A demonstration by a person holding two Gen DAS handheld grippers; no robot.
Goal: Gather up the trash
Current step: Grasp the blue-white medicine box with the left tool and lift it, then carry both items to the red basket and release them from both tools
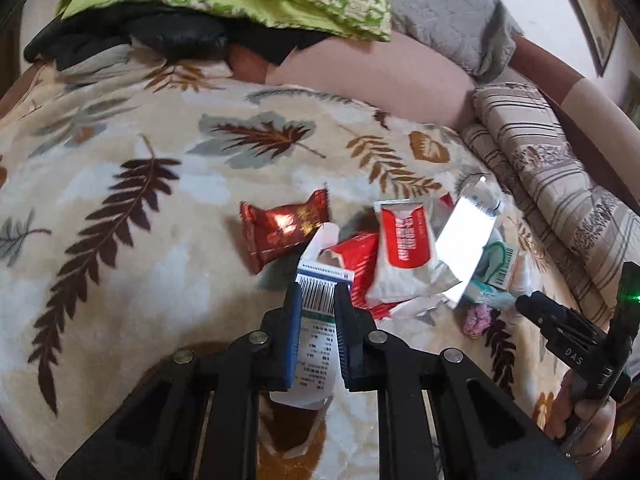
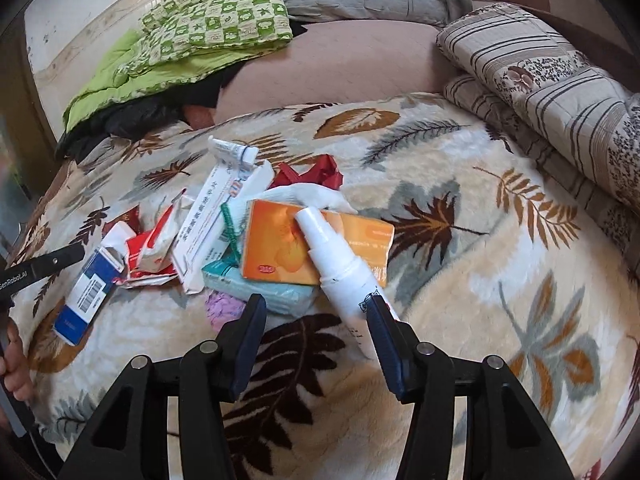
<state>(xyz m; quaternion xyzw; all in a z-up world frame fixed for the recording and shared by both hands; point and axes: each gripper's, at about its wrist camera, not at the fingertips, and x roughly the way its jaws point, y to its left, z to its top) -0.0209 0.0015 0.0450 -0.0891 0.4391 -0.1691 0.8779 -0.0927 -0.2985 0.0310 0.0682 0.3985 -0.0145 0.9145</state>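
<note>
The left tool (image 1: 316, 312) is clenched on a small blue-and-white box (image 1: 316, 300), its pads pressing the two long sides with the barcode face showing between them. The box's long axis runs straight out along the fingers, away from the camera, so its opened far end sticks out toward the heap. In the right wrist view the same box (image 2: 90, 292) lies at the near left edge of the litter, on the leaf-patterned blanket (image 2: 460, 272) that covers the bed.

The right tool (image 2: 316, 320) stands released, jaws apart and holding nothing. A white spray bottle (image 2: 340, 264) lies just ahead of it, long axis slanting from far left to near right, its lower end next to the right pad and its nozzle resting on an orange packet (image 2: 280, 240). To take it across its width, I judge the right tool would have to shift slightly right and roll to square its jaws to that slant. The right hand is clearly the nearer one.

The rest of the trash, red wrappers (image 1: 284, 228), a foil sachet (image 1: 464, 240) and a long white carton (image 2: 216, 224), sits piled in between. No bin or bag is visible. The bottle's base is cut off behind the right finger, and whether it touches the pad is unclear.
</note>
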